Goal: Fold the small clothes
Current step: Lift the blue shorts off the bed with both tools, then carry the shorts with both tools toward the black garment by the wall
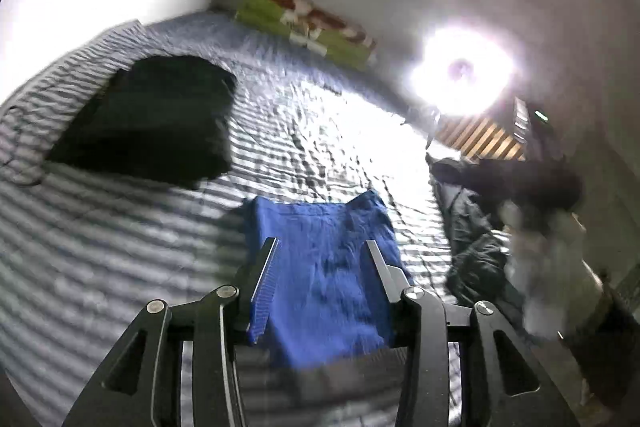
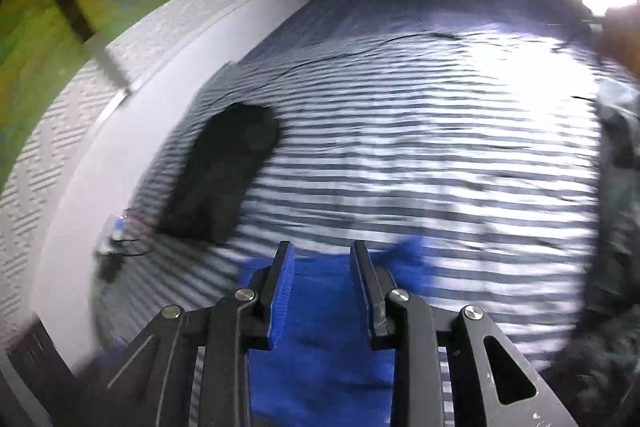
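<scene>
Up close, the left hand-held gripper (image 1: 322, 247) hangs over the bed with its jaws parted, nothing pinched between them. Below and between its fingers lies the blue garment (image 1: 320, 267), flat on the striped bedsheet (image 1: 120, 247), looking like a folded rectangle with one corner peaking at its far edge. Over on the right wrist view, the right hand-held gripper (image 2: 323, 251) has its jaws apart too, a narrower gap, and the same blue garment (image 2: 320, 347) sits beneath them; the blur makes it hard to say whether the pads brush the cloth, but they are not clamped on it.

Moving out: to the left, a black folded garment (image 1: 148, 123) rests on the sheet, well apart from the blue one. On the right edge of the bed, a dark heap of clothes (image 1: 476, 251) is piled up, with a blurred pale shape beside it that I cannot make out.

Farther still, a green patterned pillow (image 1: 312, 23) lies against the wall, and a bright lamp (image 1: 460, 71) glares at the right.
</scene>
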A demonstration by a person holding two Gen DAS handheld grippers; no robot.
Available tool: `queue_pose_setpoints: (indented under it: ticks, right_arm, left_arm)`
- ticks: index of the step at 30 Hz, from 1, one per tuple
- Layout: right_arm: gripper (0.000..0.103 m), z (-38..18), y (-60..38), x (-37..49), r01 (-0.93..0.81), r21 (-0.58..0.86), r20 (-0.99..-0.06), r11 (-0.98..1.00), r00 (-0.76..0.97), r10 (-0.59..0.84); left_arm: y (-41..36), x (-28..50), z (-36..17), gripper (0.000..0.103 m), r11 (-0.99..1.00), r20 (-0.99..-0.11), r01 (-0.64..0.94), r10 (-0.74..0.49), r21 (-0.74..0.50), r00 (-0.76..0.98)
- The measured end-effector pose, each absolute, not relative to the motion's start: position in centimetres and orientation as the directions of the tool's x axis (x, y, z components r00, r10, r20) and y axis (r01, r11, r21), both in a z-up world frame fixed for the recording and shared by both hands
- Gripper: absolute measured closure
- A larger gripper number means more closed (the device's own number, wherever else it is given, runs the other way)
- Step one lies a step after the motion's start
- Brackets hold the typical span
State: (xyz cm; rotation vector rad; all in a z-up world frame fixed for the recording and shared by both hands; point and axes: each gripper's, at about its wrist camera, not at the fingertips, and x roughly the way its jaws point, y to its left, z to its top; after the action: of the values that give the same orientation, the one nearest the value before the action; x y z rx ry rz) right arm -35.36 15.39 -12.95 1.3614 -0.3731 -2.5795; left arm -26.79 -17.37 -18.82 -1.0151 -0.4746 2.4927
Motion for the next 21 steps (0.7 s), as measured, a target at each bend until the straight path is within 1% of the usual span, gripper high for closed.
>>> queue_pose_setpoints:
  ticks: [2, 3, 4, 6, 8, 11, 12, 14, 16, 17, 20, 21]
  right_arm:
    - [0.077, -14.8, 17.8, -35.1, 0.008, 0.340, -0.792, -0.940, -0.536, -0.291]
    - [0.077, -15.7, 18.6, -35.2, -0.009, 0.355, -0.796, -0.935, -0.527, -0.298]
    - [0.077, -17.0, 19.1, -35.7, -0.022, 0.367, -0.801, -0.930, -0.515, -0.304]
    - [0.077, -18.5, 19.3, -36.2, -0.027, 0.377, -0.807, -0.926, -0.499, -0.315]
    - [0.077, -20.2, 18.9, -37.3, -0.016, 0.414, -0.803, -0.910, -0.476, -0.357]
    - [0.077, -22.0, 17.6, -38.4, 0.010, 0.438, -0.802, -0.899, -0.448, -0.396]
    - [0.077, -22.5, 17.2, -38.8, 0.015, 0.429, -0.810, -0.903, -0.437, -0.392]
    - [0.078, -24.0, 16.7, -39.5, 0.017, 0.395, -0.833, -0.919, -0.415, -0.366]
    - [0.078, -25.2, 16.7, -40.0, -0.006, 0.331, -0.863, -0.944, -0.406, -0.300]
    - [0.078, -25.6, 16.9, -40.1, -0.014, 0.323, -0.868, -0.946, -0.402, -0.290]
    - [0.078, -25.0, 18.2, -39.1, -0.043, 0.387, -0.846, -0.921, -0.414, -0.336]
    - [0.078, -24.4, 18.6, -38.6, -0.048, 0.400, -0.838, -0.915, -0.424, -0.344]
  left_arm:
    - [-14.8, -29.6, -20.2, 0.064, -0.876, -0.629, -0.248, 0.473, -0.415, -0.617]
    - [-14.0, -30.7, -20.8, 0.069, -0.888, -0.651, -0.240, 0.452, -0.392, -0.610]
    - [-13.2, -31.9, -21.6, 0.071, -0.895, -0.670, -0.226, 0.439, -0.385, -0.599]
    - [-12.1, -33.8, -23.4, 0.072, -0.892, -0.698, -0.207, 0.446, -0.403, -0.561]
    - [-11.8, -35.2, -25.3, 0.073, -0.900, -0.726, -0.159, 0.422, -0.405, -0.543]
    - [-12.4, -36.2, -27.6, 0.073, -0.925, -0.762, -0.130, 0.369, -0.357, -0.533]
    - [-12.6, -36.4, -28.1, 0.075, -0.926, -0.768, -0.123, 0.365, -0.356, -0.526]
    - [-13.4, -36.3, -29.5, 0.075, -0.927, -0.778, -0.114, 0.364, -0.358, -0.512]
    - [-13.8, -36.1, -29.7, 0.077, -0.929, -0.775, -0.120, 0.359, -0.350, -0.520]
    - [-13.9, -35.8, -29.5, 0.077, -0.930, -0.776, -0.123, 0.357, -0.346, -0.520]
    - [-15.1, -34.7, -28.0, 0.077, -0.929, -0.758, -0.119, 0.355, -0.350, -0.547]
    - [-15.8, -34.3, -27.4, 0.073, -0.926, -0.750, -0.113, 0.359, -0.360, -0.555]
